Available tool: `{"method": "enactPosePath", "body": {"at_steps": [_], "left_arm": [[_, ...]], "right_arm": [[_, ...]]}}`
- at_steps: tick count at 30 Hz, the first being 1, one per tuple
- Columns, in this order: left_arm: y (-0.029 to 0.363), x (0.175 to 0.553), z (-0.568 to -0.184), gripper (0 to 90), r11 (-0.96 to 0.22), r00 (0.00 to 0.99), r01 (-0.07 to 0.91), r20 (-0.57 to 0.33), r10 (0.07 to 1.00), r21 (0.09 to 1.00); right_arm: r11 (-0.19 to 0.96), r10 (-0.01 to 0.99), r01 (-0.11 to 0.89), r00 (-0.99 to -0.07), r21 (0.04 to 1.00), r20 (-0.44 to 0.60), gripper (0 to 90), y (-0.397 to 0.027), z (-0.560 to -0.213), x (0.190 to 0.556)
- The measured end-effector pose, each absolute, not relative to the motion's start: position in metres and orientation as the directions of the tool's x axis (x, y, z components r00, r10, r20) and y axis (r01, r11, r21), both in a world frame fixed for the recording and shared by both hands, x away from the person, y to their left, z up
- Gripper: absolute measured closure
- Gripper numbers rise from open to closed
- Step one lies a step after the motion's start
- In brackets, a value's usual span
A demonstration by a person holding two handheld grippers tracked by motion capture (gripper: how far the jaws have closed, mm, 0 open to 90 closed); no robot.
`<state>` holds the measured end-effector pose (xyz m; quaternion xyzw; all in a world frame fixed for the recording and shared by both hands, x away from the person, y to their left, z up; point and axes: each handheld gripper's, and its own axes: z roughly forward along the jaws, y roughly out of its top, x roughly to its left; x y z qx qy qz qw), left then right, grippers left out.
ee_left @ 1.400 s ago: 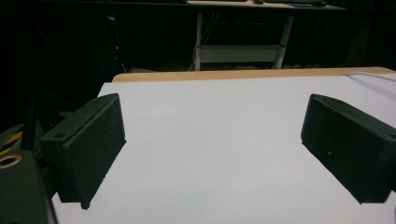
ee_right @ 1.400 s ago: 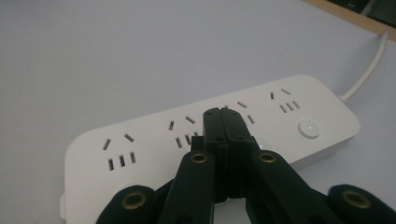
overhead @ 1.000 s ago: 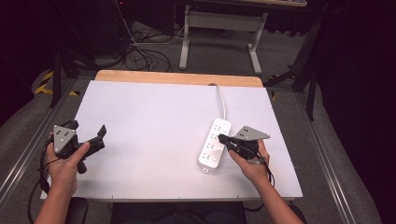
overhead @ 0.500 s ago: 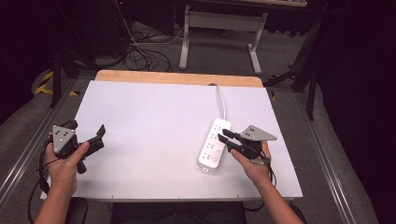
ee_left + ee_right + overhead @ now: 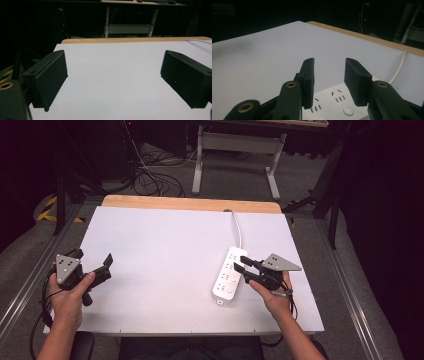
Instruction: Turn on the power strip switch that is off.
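Observation:
A white power strip (image 5: 226,279) lies on the white table (image 5: 165,250) at the right, with its cable (image 5: 236,227) running to the far edge. My right gripper (image 5: 239,264) hovers over the strip's right side, pointing left. Its jaws have just been opening and stand parted with nothing between them. In the right gripper view the right gripper (image 5: 329,75) sits just above the strip's sockets (image 5: 332,103). My left gripper (image 5: 92,258) is held at the table's left edge, wide open and empty. The left gripper (image 5: 113,80) frames bare table in its own view.
A wooden strip (image 5: 190,204) runs along the table's far edge. Behind it stand a metal desk frame (image 5: 235,150) and loose cables on the floor (image 5: 150,175). Metal rails (image 5: 350,300) flank the table on both sides.
The right gripper's jaws were together a second ago and are now parted over the power strip. Both hands have stayed in place.

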<state>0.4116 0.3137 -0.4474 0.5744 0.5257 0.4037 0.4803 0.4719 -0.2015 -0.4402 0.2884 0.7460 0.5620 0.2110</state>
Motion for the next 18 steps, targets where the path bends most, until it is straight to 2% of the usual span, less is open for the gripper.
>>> {"method": "enactPosePath", "body": {"at_steps": [12,18], "left_arm": [[0.314,0.412,-0.448,7.8,0.016,0.124,0.216,-0.044,0.991,0.976],[0.314,0.412,-0.448,7.9,0.014,0.126,0.216,-0.042,0.991,0.976]], "right_arm": [[0.128,0.679,0.195,-0.732,0.972,0.057,49.8,-0.211,-0.437,0.473],[0.089,0.654,0.177,-0.753,0.980,0.077,49.6,-0.215,-0.436,0.473]]}}
